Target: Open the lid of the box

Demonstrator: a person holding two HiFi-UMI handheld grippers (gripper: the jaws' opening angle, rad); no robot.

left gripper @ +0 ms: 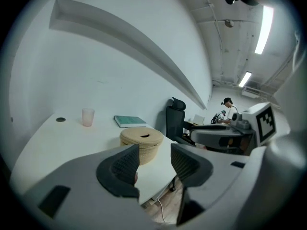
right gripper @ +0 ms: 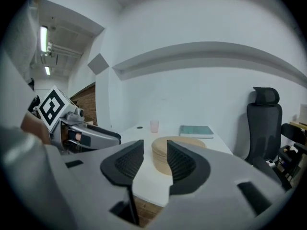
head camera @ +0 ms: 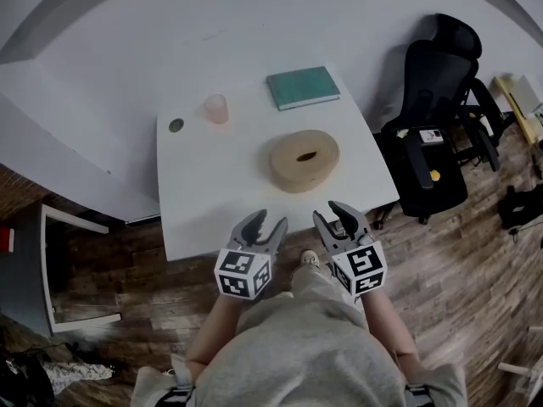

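White table [head camera: 199,202] from above, near edge toward the wearer. At the tabletop's far left, a small dark disc [head camera: 176,125]; just beside it, a translucent pink cup [head camera: 216,108], upright.

Next, off the near edge and over wooden floor [head camera: 136,270], left gripper [head camera: 268,223], jaws parted, nothing between the pads.

Further right, by the far edge, a teal book [head camera: 303,87] lying flat. Nearer than the book and right of centre, the round tan box [head camera: 305,160], lid on, with an oval slot in its top.

Right of the left gripper, also off the near edge, right gripper [head camera: 333,213], jaws likewise parted and empty.

Box ahead of both grippers, on the table, apart from each, a little closer to the right one. In the right gripper view, framed in the gap between the jaws. In the left gripper view, just above the left-hand jaw.

Off the table's right side, a black office chair [head camera: 441,100].
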